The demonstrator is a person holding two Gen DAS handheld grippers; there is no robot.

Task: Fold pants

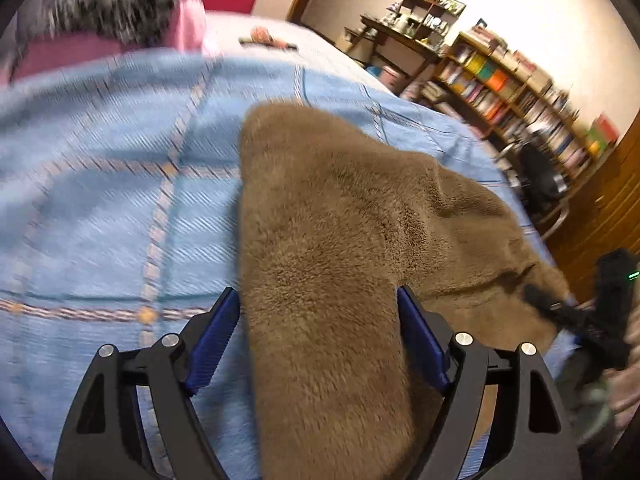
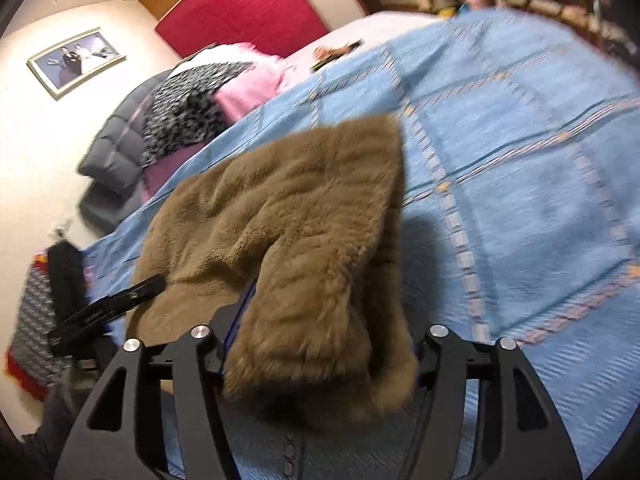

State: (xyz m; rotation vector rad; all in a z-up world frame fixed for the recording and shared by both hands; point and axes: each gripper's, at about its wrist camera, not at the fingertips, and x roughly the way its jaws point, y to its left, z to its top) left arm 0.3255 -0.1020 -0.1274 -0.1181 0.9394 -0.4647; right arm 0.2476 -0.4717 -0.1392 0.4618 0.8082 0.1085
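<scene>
The brown fleece pants (image 1: 340, 208) lie along the bed's near edge. Left gripper (image 1: 318, 336) and right gripper (image 2: 320, 344) each straddle an end, fingers apart, not pinching.

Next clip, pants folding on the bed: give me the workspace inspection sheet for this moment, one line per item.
Surface: bed under light-blue woven bedspread.
Job's things: brown fleece pants lying folded over, one end between each gripper's jaws.
Clutter: black-and-white knit, pink cloth and grey quilted duvet at bedhead.
Grippers: left gripper open, pads clear of fleece; right gripper, jaws apart, grip unclear.
Cables: nothing seen.
Surroundings: wooden bookshelves, red panel, framed photo.
</scene>
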